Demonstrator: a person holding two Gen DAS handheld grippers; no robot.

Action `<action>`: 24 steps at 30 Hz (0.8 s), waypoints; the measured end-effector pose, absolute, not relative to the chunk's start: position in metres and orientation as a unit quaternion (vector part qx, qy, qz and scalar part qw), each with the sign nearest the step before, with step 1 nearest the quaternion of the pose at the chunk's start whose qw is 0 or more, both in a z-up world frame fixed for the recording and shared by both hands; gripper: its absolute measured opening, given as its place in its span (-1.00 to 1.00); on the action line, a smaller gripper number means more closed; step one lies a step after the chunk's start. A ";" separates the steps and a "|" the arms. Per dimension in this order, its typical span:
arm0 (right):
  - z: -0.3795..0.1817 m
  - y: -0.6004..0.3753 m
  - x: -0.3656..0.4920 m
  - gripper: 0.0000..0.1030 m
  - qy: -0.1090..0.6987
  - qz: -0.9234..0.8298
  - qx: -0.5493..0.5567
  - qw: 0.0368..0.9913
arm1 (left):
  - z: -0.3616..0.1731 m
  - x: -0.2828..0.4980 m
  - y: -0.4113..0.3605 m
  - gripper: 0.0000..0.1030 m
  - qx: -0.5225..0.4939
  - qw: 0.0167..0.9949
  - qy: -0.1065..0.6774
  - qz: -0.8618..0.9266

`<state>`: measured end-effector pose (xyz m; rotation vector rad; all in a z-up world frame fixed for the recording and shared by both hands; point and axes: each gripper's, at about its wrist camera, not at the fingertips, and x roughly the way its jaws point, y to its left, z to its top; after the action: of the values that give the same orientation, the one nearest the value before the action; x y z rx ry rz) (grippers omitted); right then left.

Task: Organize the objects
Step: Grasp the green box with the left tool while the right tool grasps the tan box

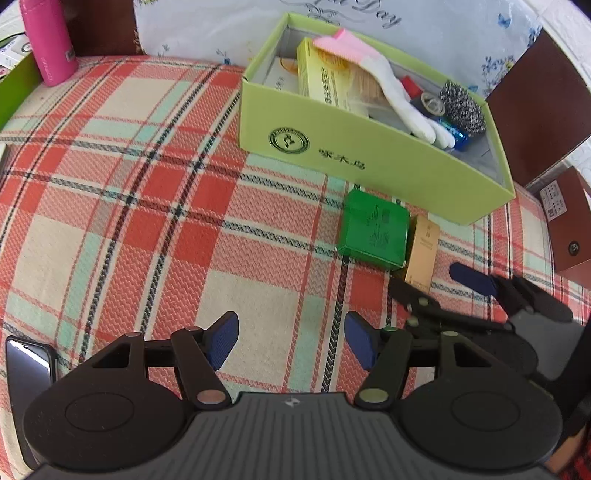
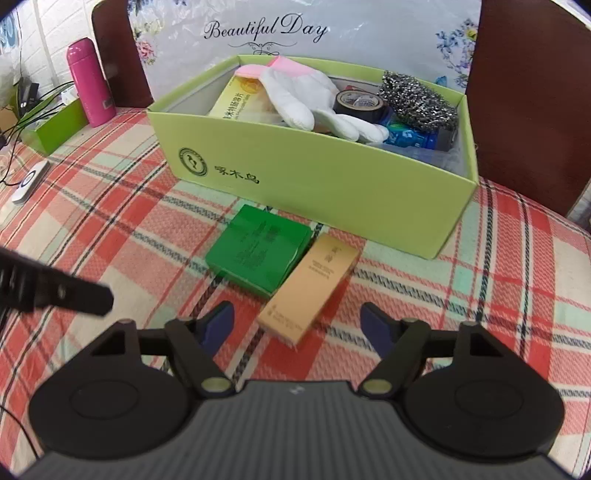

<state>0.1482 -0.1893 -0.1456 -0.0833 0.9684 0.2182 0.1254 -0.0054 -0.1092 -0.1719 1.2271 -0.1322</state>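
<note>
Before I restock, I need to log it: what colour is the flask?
Pink flask; the right wrist view shows it best.

Plaid-clothed counter [image 2: 110, 229] under me, red, cream, mint. Behind it a floral panel [image 2: 266, 33] reading "Beautiful Day", flanked by dark brown chair backs [image 2: 532, 92]. White brick wall [image 2: 48, 33] left of the panel. Bright, even light.
</note>
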 end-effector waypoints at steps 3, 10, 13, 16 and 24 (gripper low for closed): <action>-0.153 -0.191 0.155 -0.11 0.473 0.099 -0.039 0.875 | -0.112 0.131 -0.012 0.28 -0.073 0.811 0.577 -0.070; -0.158 -0.219 0.144 -0.43 0.477 0.085 -0.006 0.875 | -0.119 0.158 -0.039 0.28 -0.059 0.815 0.569 -0.091; -0.159 -0.237 0.134 -0.43 0.478 0.069 0.004 0.876 | -0.122 0.170 -0.056 0.28 -0.051 0.819 0.561 -0.106; -0.159 -0.255 0.122 -0.43 0.480 0.052 0.021 0.875 | -0.127 0.182 -0.073 0.29 -0.037 0.822 0.555 -0.119; -0.161 -0.268 0.107 -0.42 0.480 0.036 0.034 0.876 | -0.146 0.206 -0.101 0.37 -0.010 0.818 0.560 -0.136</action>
<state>0.1065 -0.2681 -0.1607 0.0705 1.0011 0.0756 0.2058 -0.1013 -0.1464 -0.0220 1.1927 -0.2892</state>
